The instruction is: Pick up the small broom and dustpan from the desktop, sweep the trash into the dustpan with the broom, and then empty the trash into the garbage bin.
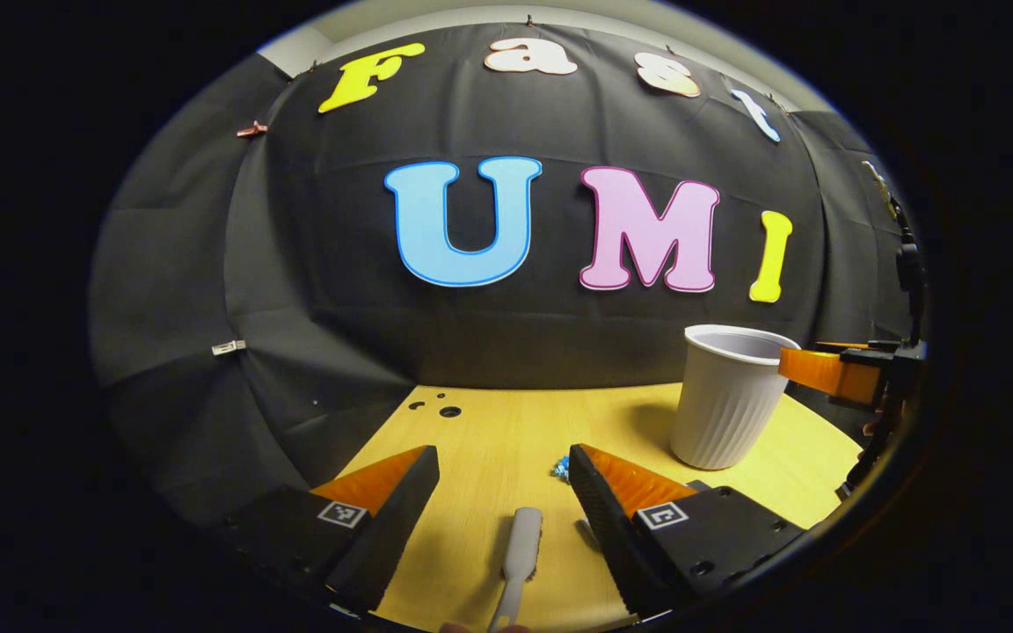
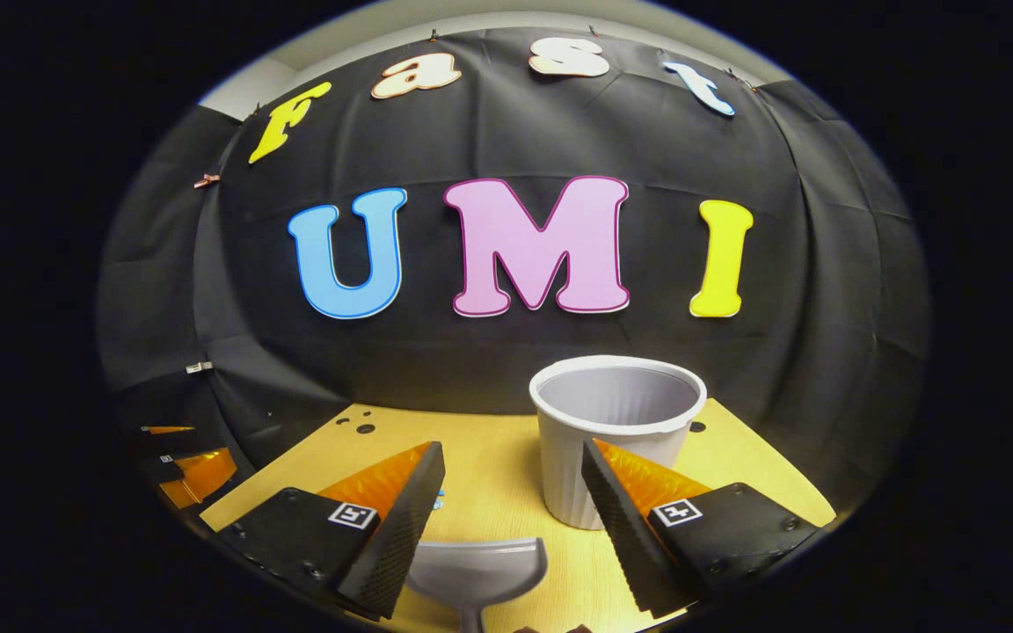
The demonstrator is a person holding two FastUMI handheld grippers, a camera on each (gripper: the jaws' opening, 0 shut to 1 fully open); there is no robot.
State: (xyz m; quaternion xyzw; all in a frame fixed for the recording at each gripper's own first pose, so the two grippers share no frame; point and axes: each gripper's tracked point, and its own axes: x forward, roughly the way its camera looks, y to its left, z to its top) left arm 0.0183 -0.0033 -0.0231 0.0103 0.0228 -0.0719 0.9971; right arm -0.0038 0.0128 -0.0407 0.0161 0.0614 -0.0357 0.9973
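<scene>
In the left gripper view my left gripper stands open just above the yellow desktop. A slim grey handle, apparently the small broom's, lies between its fingers, untouched; its lower end is cut off. A scrap of blue trash lies by the right fingertip. The white ribbed bin stands to the right. In the right gripper view my right gripper is open over the grey dustpan, which lies flat with its scoop facing the bin. A bit of blue trash peeks past the left finger.
The right gripper's orange finger reaches in beside the bin's rim in the left gripper view. The left gripper's orange parts sit at the far left of the right gripper view. Small holes mark the desktop's back corner. Black cloth walls close the back.
</scene>
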